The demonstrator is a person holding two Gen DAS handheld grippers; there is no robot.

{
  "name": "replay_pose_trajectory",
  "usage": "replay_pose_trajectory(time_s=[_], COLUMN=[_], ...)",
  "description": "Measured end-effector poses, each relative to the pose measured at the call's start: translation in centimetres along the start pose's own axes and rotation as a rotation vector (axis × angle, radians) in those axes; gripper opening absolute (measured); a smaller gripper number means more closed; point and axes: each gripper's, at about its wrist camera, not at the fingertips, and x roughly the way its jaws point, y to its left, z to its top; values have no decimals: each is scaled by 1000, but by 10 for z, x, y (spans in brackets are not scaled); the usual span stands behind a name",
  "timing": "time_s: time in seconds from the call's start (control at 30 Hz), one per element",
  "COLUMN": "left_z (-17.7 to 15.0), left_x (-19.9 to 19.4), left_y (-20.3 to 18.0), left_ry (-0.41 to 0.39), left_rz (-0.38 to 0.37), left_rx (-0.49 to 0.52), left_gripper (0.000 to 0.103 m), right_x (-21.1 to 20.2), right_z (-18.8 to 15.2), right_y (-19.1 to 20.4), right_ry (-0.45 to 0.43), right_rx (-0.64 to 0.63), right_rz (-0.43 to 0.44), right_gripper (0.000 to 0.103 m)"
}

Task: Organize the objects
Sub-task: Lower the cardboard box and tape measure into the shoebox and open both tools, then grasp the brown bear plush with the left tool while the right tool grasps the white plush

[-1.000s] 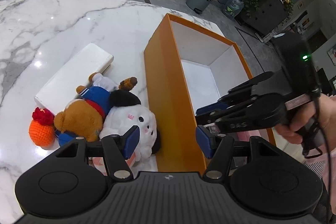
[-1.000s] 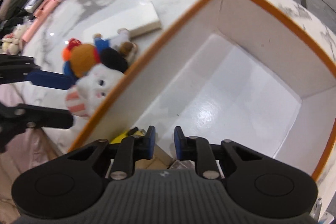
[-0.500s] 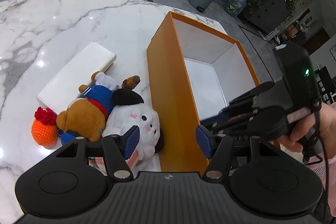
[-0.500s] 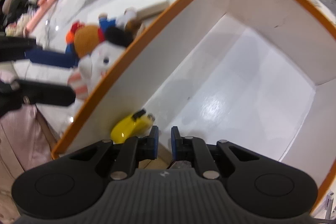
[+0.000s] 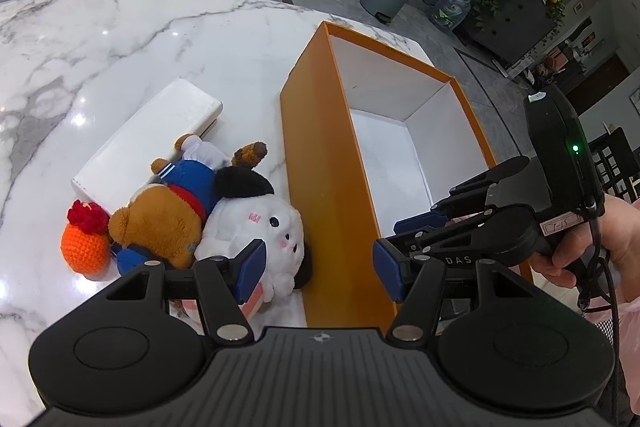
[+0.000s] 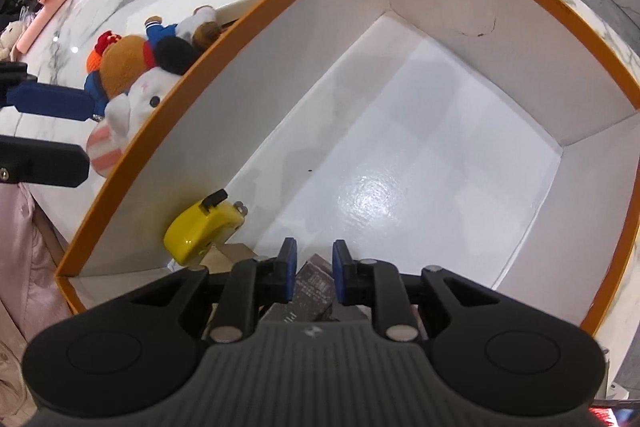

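Right gripper is down in the near end of the orange box, jaws parted a little w/ a dark brown packet lying between the pads. Can't tell if the pads touch it — looks more like let go than pinched, since there's a sliver of gap each side. My guess: packet's being set down in the near corner alongside a yellow tape measure and a tan cardboard bit, which sit against the box's left wall. Makes sense to pack from one end; most of the white floor farther in is bare.

Left gripper hangs wide open over the box's outer left wall, holding nothing. It's just beside the plush pile on the marble table, prob. so it can go for the white plush next — that one leans right against the orange wall. Behind it, touching: brown bear in blue, an orange crochet ball at the far left, and a flat white box they rest against.

So toys are outside the box yet — small items in.
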Motion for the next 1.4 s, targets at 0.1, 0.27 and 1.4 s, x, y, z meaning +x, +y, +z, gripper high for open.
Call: replay_pose_trajectory(time_s=[0.1, 0.27, 1.4], left_z=[-1, -2, -8], left_x=[-1, -3, -22], left_y=[0, 1, 36], left_ry=[-2, 0, -24], left_rz=[-2, 9, 250], left_rx=[1, 3, 489], left_gripper=[70, 70, 70], right_x=[-5, -9, -49], right_z=[1, 1, 48], right_y=[-2, 8, 119], right_ry=[-29, -56, -245], right_rx=[22, -8, -200], right_rz=[12, 30, -14], right_gripper=[22, 24, 55])
